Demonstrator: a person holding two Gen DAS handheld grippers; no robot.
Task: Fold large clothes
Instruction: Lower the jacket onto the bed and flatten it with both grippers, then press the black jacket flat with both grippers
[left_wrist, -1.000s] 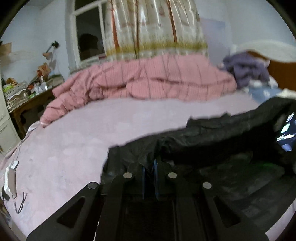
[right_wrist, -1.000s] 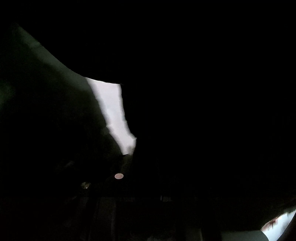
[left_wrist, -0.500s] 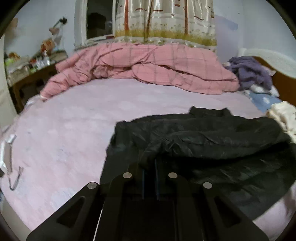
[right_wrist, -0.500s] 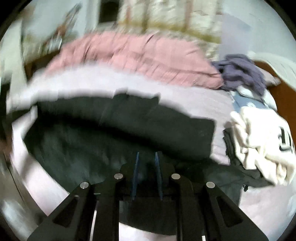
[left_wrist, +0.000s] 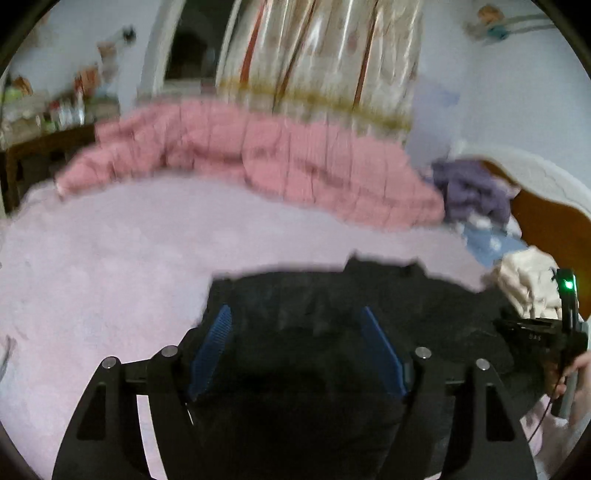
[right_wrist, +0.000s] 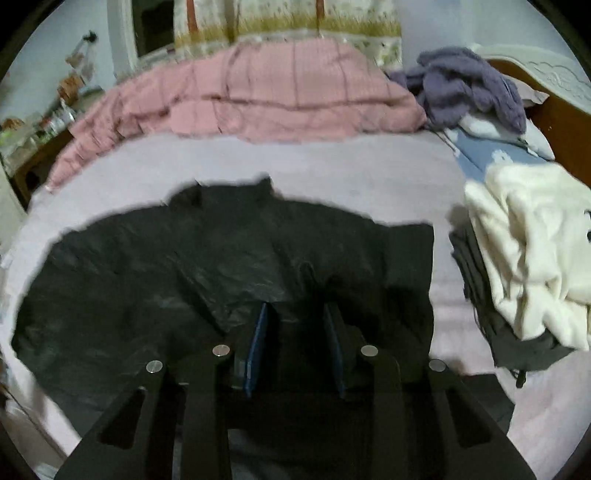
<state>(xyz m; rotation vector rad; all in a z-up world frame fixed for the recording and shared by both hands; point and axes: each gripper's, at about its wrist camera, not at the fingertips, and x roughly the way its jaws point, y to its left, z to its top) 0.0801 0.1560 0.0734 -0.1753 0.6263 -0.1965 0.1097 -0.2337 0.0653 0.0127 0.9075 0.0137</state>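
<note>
2 grippers opening | L gripper (left_wrist: 295, 325) free over black jacket (left_wrist: 332, 295) | R gripper (right_wrist: 297, 314) also free | bed (right_wrist: 332, 162)

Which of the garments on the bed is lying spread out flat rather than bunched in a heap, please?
The black jacket, spread across the pink sheet nearest both grippers. The cream garment and the purple one sit crumpled in heaps at the right.

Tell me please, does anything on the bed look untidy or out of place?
Yes. The black jacket lies wrinkled, not flat. At the right edge a cream garment is heaped over dark clothes. A purple blanket is bunched by the headboard, and the pink quilt is crumpled along the far side.
</note>
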